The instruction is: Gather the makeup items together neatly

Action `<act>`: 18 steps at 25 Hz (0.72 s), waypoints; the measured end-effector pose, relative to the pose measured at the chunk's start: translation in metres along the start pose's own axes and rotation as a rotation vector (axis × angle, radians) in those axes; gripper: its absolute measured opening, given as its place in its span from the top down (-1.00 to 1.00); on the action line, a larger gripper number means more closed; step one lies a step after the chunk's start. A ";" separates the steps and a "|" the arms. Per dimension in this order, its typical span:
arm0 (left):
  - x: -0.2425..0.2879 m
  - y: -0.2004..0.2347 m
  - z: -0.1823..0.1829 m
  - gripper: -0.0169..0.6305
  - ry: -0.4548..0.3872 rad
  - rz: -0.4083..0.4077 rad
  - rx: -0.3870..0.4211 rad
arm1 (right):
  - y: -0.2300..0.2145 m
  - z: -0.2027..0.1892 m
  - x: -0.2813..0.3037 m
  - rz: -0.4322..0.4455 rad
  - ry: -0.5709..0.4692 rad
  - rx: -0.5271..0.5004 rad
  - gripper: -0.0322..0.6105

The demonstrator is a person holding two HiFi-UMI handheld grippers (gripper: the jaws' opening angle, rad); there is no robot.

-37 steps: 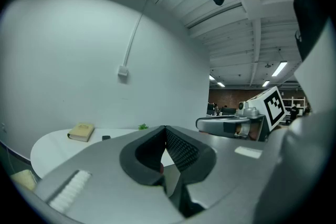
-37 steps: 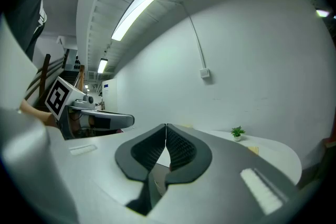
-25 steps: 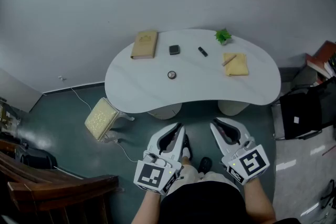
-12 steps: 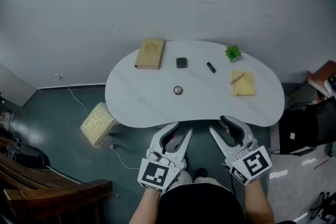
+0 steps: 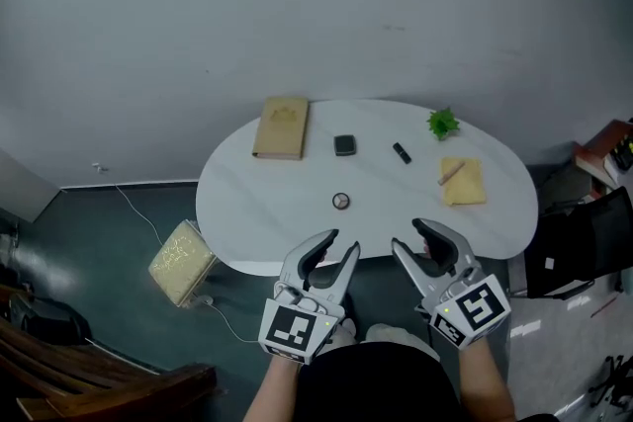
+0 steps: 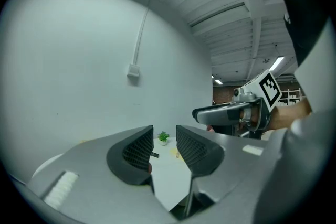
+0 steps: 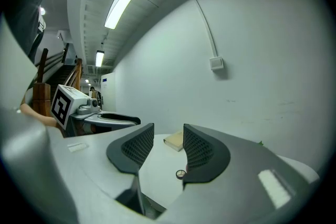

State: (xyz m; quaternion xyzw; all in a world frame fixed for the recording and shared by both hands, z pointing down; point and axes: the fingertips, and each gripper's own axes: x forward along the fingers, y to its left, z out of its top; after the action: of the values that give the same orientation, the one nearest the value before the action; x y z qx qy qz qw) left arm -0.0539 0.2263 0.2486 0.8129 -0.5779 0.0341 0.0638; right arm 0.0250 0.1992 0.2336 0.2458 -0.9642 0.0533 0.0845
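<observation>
I hold my left tongs (image 5: 342, 242) and right tongs (image 5: 408, 234) side by side over the near edge of a white curved table (image 5: 247, 203), both pointing across it. Both have just been opening. Their jaws stand spread, the right pair wider, and neither pinches anything.

The makeup lies ahead of the tips, apart from them. A small round tin (image 5: 341, 201) is nearest, just beyond the left tongs. Farther back are a black square compact (image 5: 344, 145) and a short black tube (image 5: 402, 153). To the right, a slim stick (image 5: 451, 173) rests on a yellow cloth (image 5: 467, 188).

A tan book (image 5: 281, 127) lies at the far left of the table, and a little green plant (image 5: 443, 123) stands at the far right. A yellow cushion (image 5: 182, 257) lies on the floor to the left.
</observation>
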 end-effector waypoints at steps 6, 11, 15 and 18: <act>0.008 0.026 -0.021 0.52 0.038 -0.017 -0.003 | -0.004 -0.008 0.025 -0.038 0.026 -0.002 0.41; 0.017 0.031 -0.033 0.45 0.069 -0.057 0.003 | -0.009 -0.017 0.030 -0.067 0.059 0.030 0.41; 0.029 0.041 -0.048 0.41 0.096 -0.070 0.018 | -0.015 -0.024 0.035 -0.079 0.078 0.047 0.41; 0.040 0.046 -0.062 0.37 0.122 -0.070 0.018 | -0.023 -0.029 0.039 -0.082 0.082 0.049 0.41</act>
State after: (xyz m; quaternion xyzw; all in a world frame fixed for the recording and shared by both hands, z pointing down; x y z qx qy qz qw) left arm -0.0829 0.1825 0.3179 0.8295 -0.5439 0.0868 0.0927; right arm 0.0066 0.1656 0.2706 0.2848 -0.9473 0.0836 0.1202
